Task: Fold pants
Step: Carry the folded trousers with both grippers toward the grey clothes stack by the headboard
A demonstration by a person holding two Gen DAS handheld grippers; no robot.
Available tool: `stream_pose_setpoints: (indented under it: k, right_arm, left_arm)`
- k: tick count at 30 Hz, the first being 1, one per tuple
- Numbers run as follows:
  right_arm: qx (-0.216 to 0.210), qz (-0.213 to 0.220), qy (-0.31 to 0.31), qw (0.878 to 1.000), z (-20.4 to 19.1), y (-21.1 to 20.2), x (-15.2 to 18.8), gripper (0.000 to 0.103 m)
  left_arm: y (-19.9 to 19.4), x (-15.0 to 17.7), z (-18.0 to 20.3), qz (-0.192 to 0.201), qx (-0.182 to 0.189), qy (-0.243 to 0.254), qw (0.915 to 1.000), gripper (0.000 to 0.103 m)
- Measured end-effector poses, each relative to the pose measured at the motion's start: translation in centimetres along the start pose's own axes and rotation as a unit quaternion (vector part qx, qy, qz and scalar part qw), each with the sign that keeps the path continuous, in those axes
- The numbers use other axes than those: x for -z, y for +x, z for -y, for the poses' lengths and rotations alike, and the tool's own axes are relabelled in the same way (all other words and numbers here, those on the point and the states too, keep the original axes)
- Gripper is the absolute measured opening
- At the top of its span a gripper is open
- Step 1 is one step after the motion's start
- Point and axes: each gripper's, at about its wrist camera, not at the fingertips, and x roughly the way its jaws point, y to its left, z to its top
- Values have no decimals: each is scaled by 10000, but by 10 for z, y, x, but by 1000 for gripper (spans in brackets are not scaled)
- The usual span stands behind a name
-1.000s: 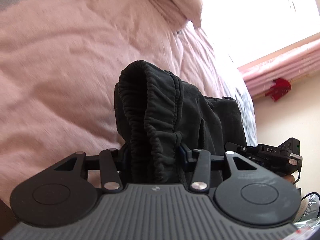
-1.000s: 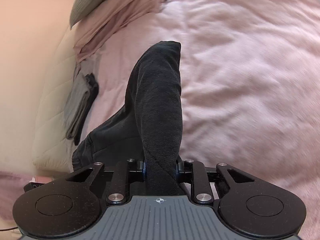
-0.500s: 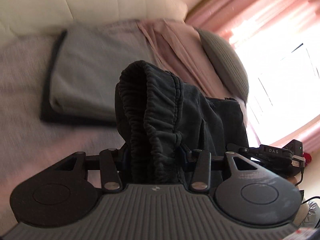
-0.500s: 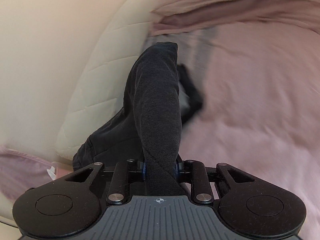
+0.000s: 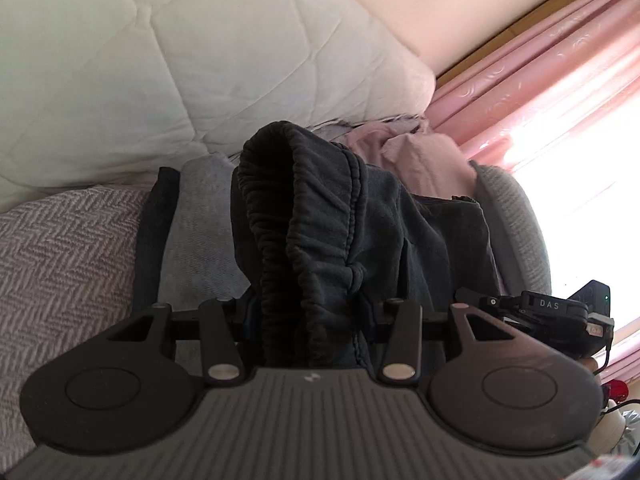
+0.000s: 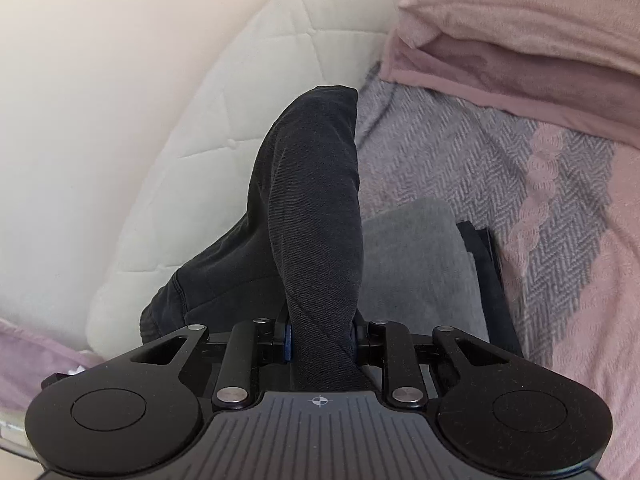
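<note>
Dark grey pants [image 5: 316, 224] are bunched at their elastic waistband between the fingers of my left gripper [image 5: 310, 312], which is shut on them. The same pants [image 6: 316, 216] rise as a folded dark ridge out of my right gripper [image 6: 322, 340], also shut on the fabric. Both hold the garment above the bed, close to the headboard. A stack of folded grey and black clothes [image 5: 192, 232] lies just beyond the left gripper, and the stack [image 6: 424, 264] sits right of the pants in the right wrist view. The other gripper [image 5: 548, 312] shows at the right edge.
A cream quilted headboard [image 5: 160, 60] stands behind the bed. A herringbone blanket [image 6: 460, 152] covers the mattress, with pink bedding [image 6: 520, 32] and a grey pillow [image 5: 516, 220] nearby. Pink curtains [image 5: 540, 60] hang at a bright window to the right.
Both grippers have swung with the pants from over the pink duvet toward the headboard. The folded stack has come close below them. The grips are unchanged.
</note>
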Motion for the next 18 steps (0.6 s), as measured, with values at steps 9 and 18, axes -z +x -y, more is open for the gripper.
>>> stream_pose_setpoints:
  k: [9,18]
  right_arm:
    - [385,-22,-113,9992,33,53,-3,36]
    - [1314,991,-1405,9763,12,26,34,50]
  left_arm:
    - [48,2,-32,-111,-455,-2,9989,53]
    - [2,-22,7,493,-1522,1031,9817,60]
